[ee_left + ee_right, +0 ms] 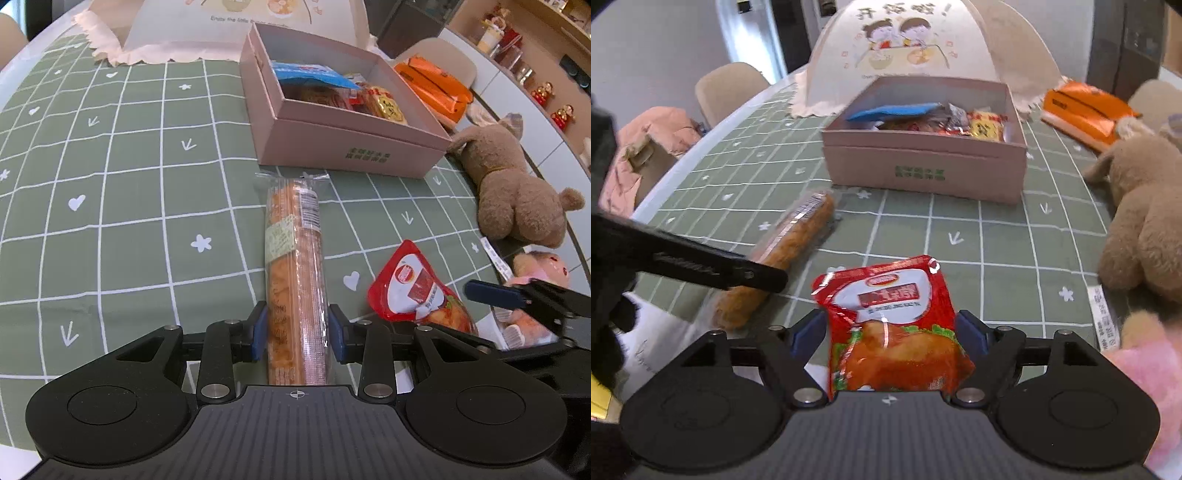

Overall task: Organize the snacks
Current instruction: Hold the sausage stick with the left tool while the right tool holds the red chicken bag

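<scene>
1. My left gripper (296,334) was clamped on the roll (295,280), a long orange-brown snack in clear wrap, its blue pads pressed against both sides near the close end. The roll pointed at the box; its white label and barcode strip were too small to read.
2. My right gripper (892,332) had the red pouch (890,325) between its jaws; I could not tell whether the pads pressed it. The pouch showed a roast chicken picture and a red logo; its print was blurred.
3. The pink box (923,162) stood open on the green checked cloth (129,184), beyond both snacks, with green print on its front wall that I could not read. Inside lay a blue packet (314,74) and a yellow one (986,125).
4. A plush bear (517,192) lay right of the box.
</scene>
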